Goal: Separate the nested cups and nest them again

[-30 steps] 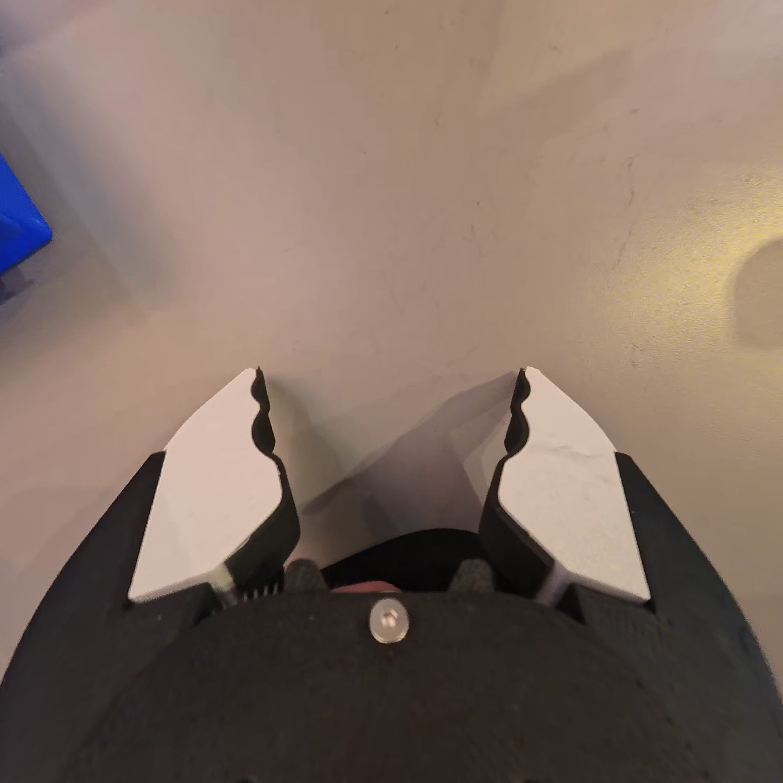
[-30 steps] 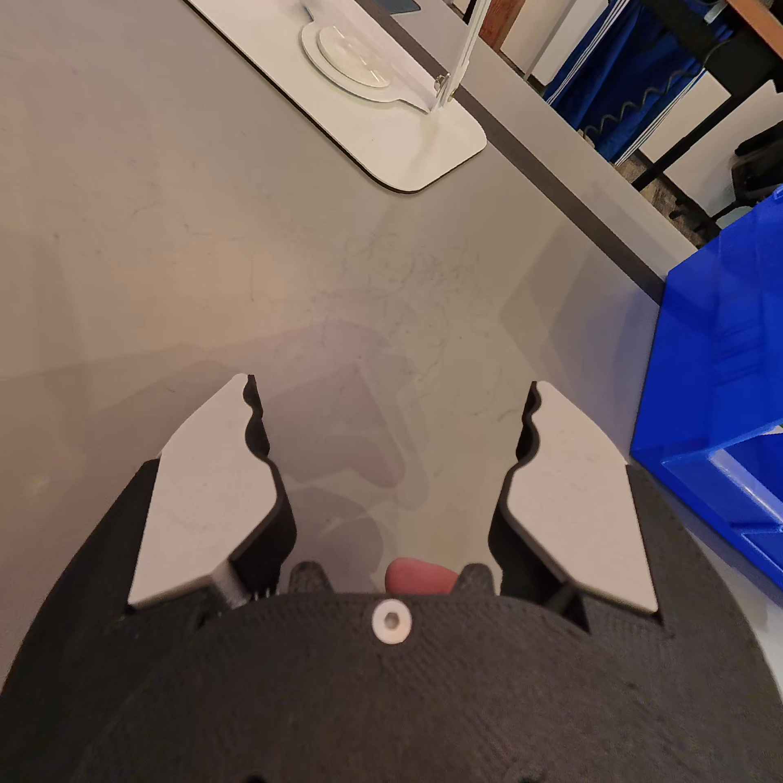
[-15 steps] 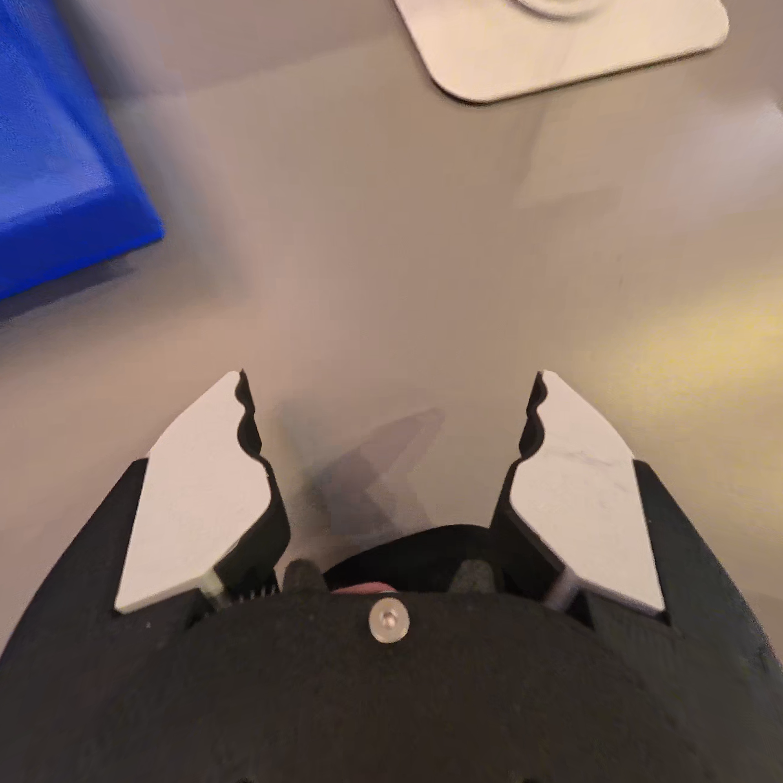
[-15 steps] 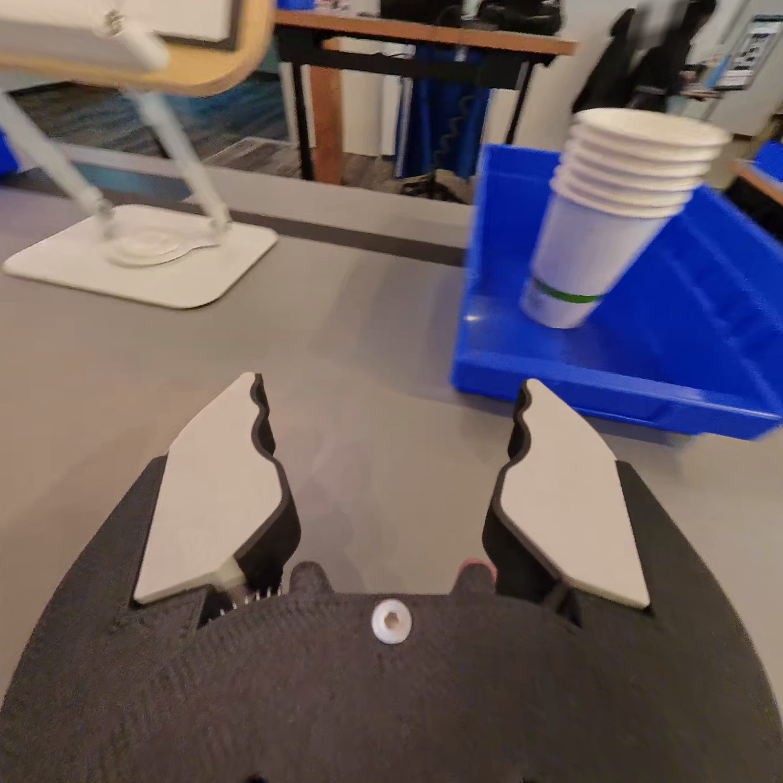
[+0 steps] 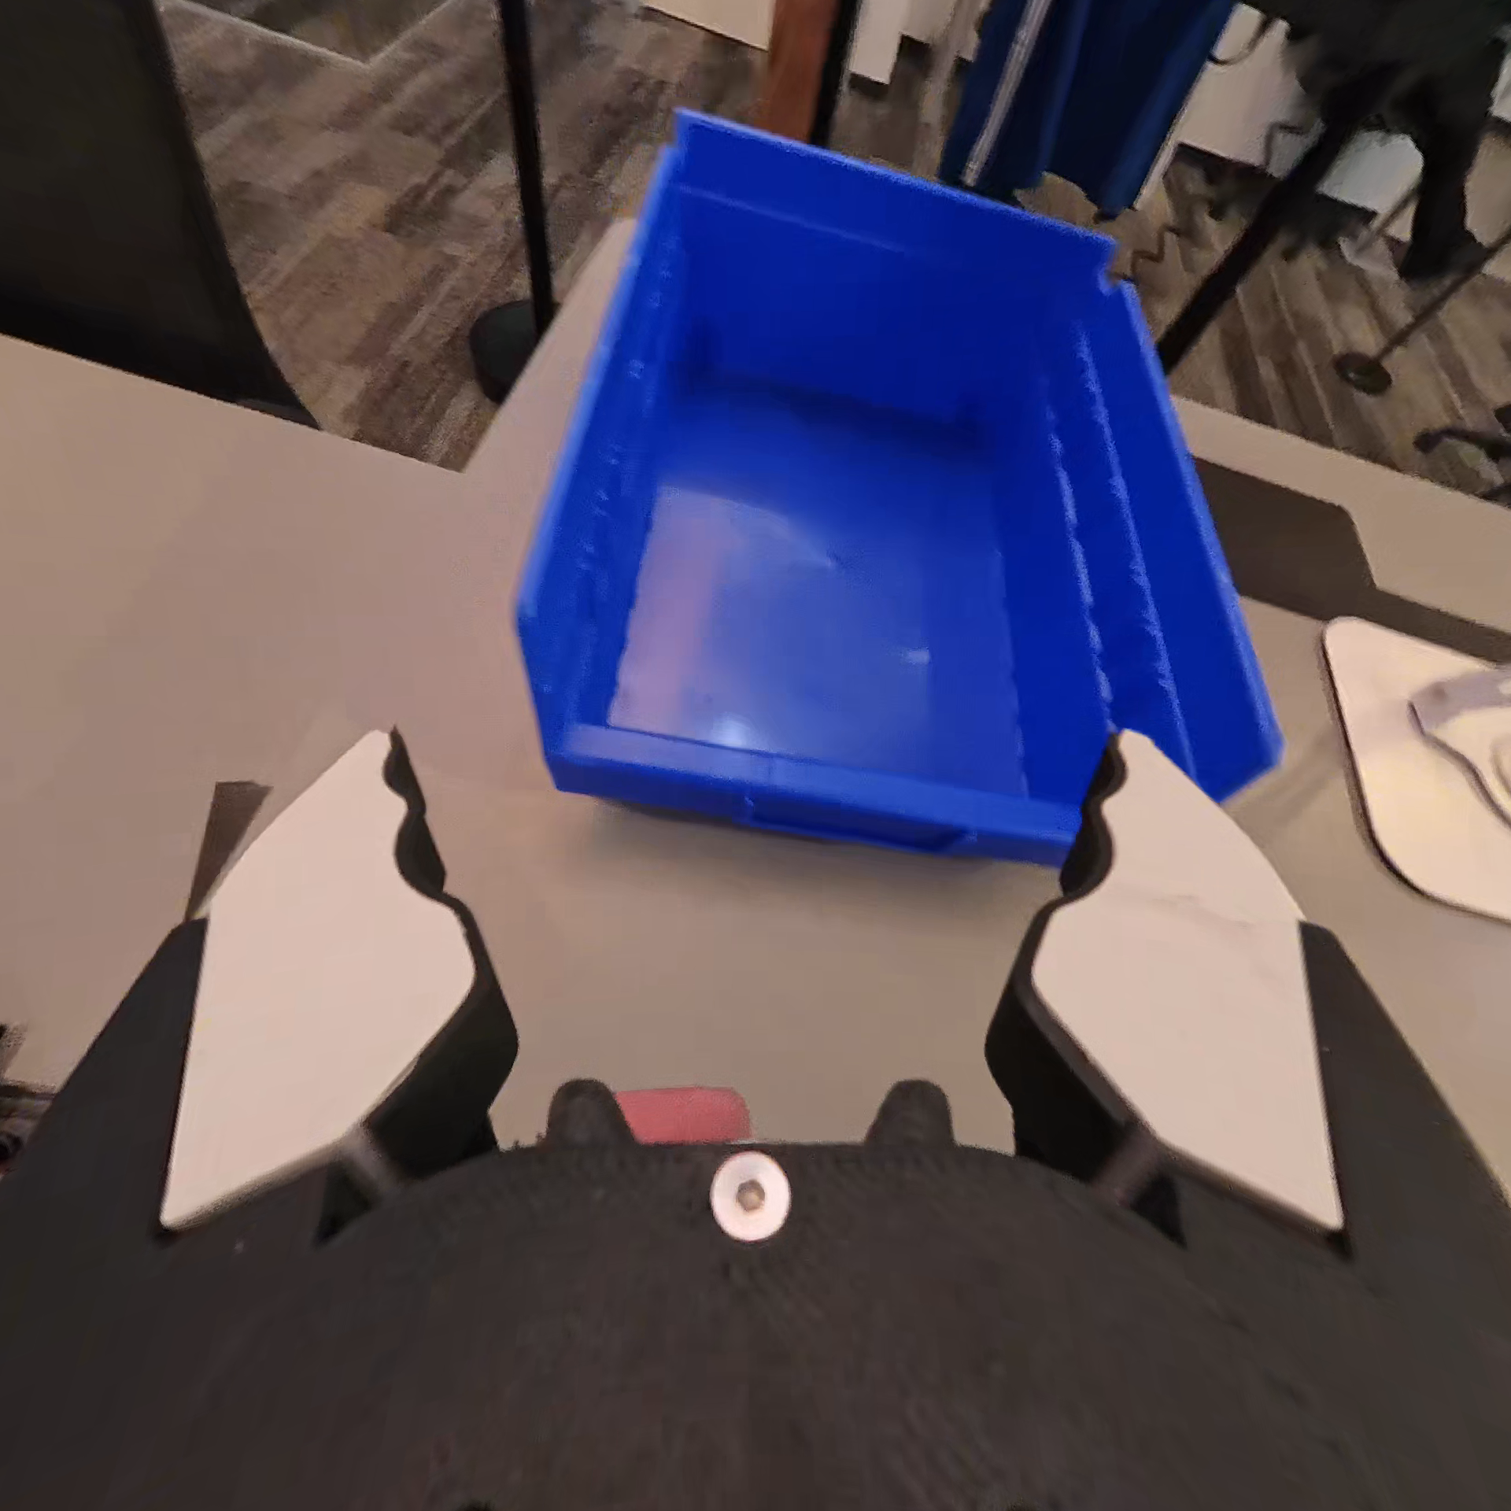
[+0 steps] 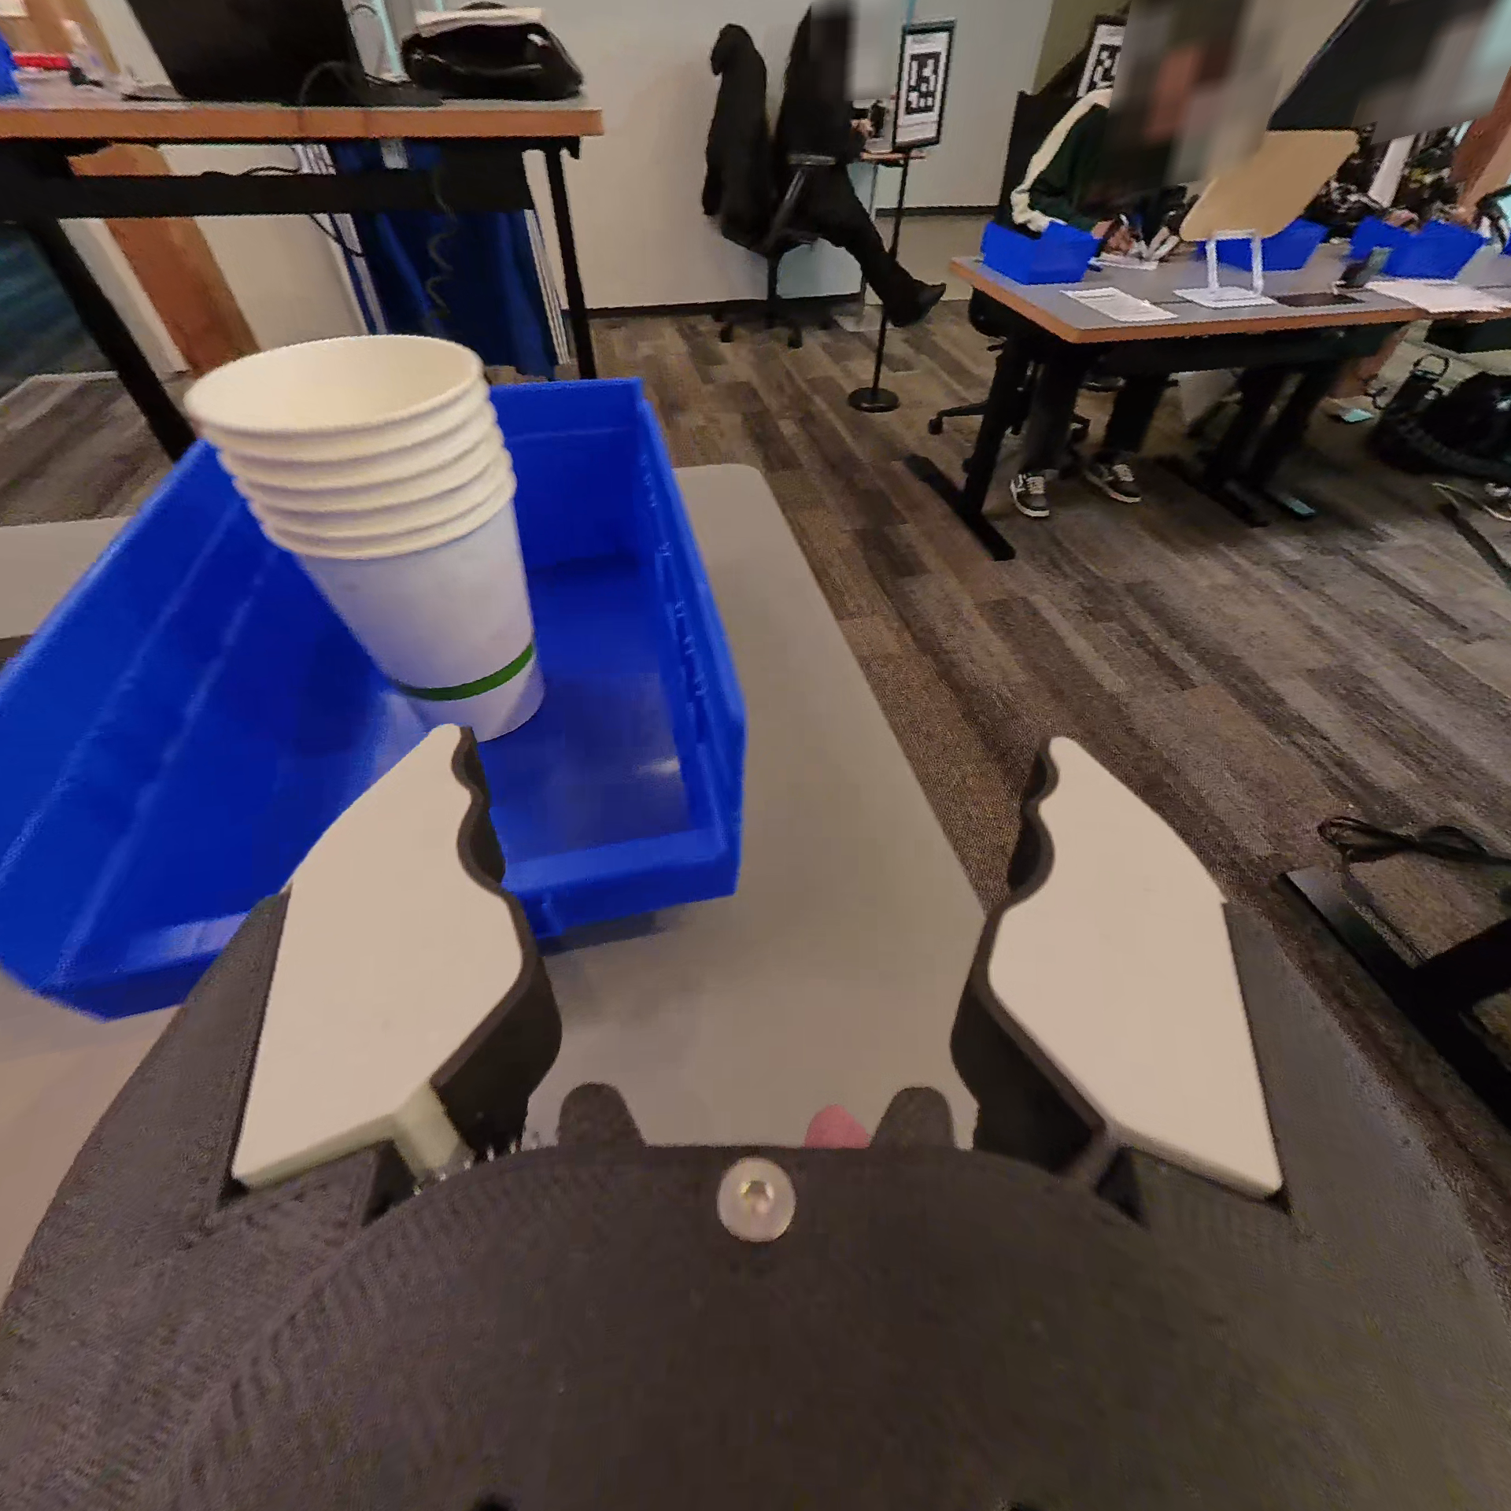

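The stack of white cups stands tilted in a blue bin, ahead and left of the right gripper. Both the right and left gripper are wide open, holding nothing.

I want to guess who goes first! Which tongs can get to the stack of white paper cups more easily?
Probably the right tongs: the stack of white paper cups shows only in their view, in the blue plastic bin.

No legible text in either view. Two framed signs with black-and-white square code patterns stand in the background; papers on far desk too small to read
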Demonstrator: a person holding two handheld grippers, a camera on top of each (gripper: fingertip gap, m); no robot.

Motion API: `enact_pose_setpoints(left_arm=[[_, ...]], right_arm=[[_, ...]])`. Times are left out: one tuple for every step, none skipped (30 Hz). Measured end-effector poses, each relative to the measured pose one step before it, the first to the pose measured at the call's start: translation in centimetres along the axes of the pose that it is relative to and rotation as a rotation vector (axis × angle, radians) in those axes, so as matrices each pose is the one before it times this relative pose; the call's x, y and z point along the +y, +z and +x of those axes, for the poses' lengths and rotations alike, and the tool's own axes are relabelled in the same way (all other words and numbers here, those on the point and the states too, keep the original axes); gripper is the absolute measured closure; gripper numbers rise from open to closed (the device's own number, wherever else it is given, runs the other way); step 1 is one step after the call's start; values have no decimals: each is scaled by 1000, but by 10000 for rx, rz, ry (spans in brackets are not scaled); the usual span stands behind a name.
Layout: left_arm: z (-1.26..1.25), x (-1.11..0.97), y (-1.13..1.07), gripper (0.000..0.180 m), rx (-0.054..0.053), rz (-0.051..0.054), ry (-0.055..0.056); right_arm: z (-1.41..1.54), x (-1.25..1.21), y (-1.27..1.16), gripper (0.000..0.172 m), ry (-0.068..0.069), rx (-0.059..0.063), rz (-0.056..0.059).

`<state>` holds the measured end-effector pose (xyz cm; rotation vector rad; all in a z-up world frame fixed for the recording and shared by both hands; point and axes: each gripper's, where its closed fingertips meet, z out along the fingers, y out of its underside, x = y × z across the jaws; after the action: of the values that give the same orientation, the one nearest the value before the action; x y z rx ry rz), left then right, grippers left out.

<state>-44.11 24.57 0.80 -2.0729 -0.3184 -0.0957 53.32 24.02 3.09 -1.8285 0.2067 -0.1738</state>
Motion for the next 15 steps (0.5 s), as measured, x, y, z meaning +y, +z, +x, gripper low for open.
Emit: enact_pose_setpoints(left_arm=[[-907,-530,401,35,-115,45,-224],[-841,-397,415,35,-145,-41,-122],[-710,-257,405,35,-110,-138,-111],[-525,-304,426,35,-40,-67,-84],[-441,-312,430,34,-51,-29,27],[-353,-248,445,34,-65,-55,93],[-308,-225,436,34,-88,-36,111],[-151,-195,463,34,-32,-18,77],[-87,-34,519,34,-15,-87,62],[-1,126,601,34,-8,-161,125],[138,330,691,35,46,-261,148],[191,513,654,37,65,-423,111],[198,234,606,38,33,-207,143],[162,222,589,39,-3,-180,219],[86,265,580,39,-21,-249,163]], right_arm=[[507,-43,600,48,107,38,-10],[358,-17,616,47,98,-15,-15],[182,-9,630,46,86,-82,-21],[55,33,611,46,44,-106,-37],[-20,91,604,46,4,-101,-80],[-143,133,585,47,-5,-127,-106],[-206,101,553,47,-30,-121,-100],[-246,82,508,47,-64,-106,-92],[-407,74,476,49,-80,-184,-97],[-584,74,491,53,-71,-283,-97],[-560,157,490,55,-54,-255,-120],[-479,257,496,58,-37,-210,-174],[-541,313,490,60,-13,-242,-184],[-512,318,469,61,6,-232,-169],[-494,341,451,63,46,-225,-140]])
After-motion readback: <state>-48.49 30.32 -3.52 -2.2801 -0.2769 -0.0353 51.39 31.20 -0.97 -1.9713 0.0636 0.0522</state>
